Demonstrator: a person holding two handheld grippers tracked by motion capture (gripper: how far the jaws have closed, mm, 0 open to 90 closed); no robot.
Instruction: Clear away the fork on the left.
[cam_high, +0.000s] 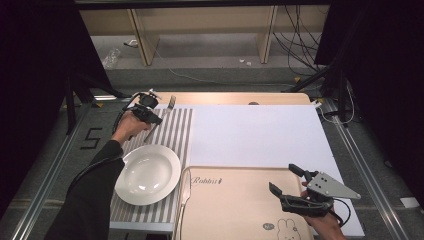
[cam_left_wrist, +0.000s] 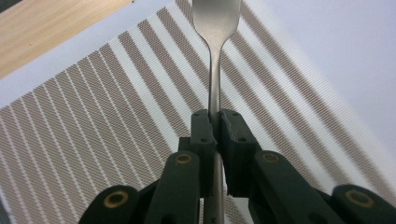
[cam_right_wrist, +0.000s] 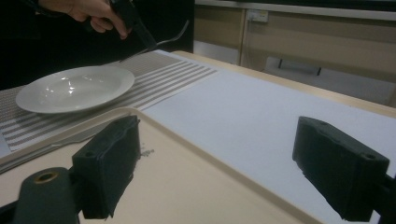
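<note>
My left gripper (cam_high: 158, 120) is shut on the handle of a metal fork (cam_high: 171, 103), held above the far end of a striped placemat (cam_high: 172, 135). In the left gripper view the pads (cam_left_wrist: 203, 128) pinch the thin handle and the fork (cam_left_wrist: 215, 28) points away over the placemat (cam_left_wrist: 93, 116). A white plate (cam_high: 148, 174) rests on the near part of the placemat. My right gripper (cam_high: 282, 177) hovers open over the right side of a beige tray (cam_high: 235, 205), nothing between its jaws (cam_right_wrist: 224, 163). The right gripper view shows the plate (cam_right_wrist: 74, 87) and the lifted fork (cam_right_wrist: 173, 35).
A knife (cam_high: 184, 192) lies along the tray's left edge, beside the plate. A white sheet (cam_high: 260, 135) covers the middle and right of the wooden table (cam_high: 235, 98). Cables and shelf legs stand on the floor beyond the far edge.
</note>
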